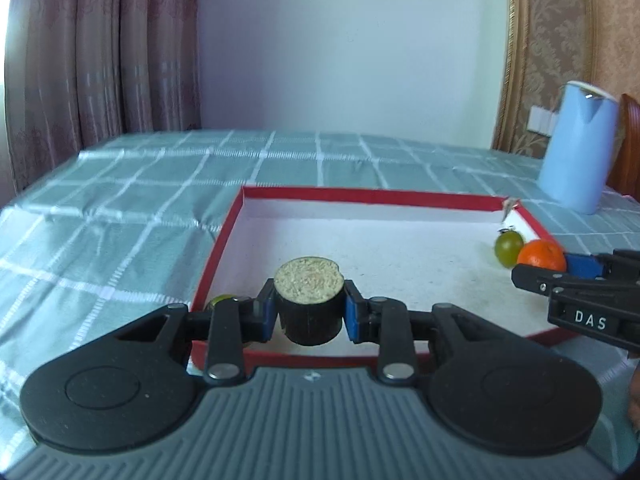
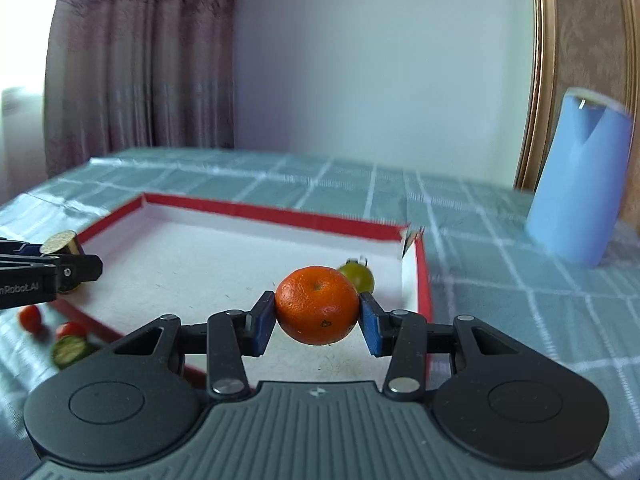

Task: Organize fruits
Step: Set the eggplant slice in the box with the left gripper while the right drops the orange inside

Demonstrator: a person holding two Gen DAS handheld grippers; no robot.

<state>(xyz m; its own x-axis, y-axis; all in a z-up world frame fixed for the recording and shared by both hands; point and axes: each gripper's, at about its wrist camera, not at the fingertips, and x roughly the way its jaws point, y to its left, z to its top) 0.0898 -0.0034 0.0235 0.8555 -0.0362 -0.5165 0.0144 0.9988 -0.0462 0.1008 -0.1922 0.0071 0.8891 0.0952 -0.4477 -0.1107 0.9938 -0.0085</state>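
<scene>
Dark cane piece [image 1: 310,304] clamped in left gripper [image 1: 310,312] over red box [image 1: 360,194], orange [image 2: 317,305] clamped in right gripper [image 2: 317,320], green fruit [image 2: 358,276] lying near box's far right corner.

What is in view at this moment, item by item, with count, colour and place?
Tray: one, red rim, white inside, on the tablecloth.
Orange: one, orange, in the right gripper over the tray.
Dark cylinder piece: one, black skin, pale cut top, in the left gripper.
Green fruit: one, in the tray's far right corner.
Small red fruits: two, on the cloth left of the tray.
Green slice: one, beside them.
Blue jug: one, right of the tray.
Tablecloth: green checked.
Curtain: brownish, behind.
Left gripper: shut on the piece.
Right gripper: shut on the orange.
</scene>
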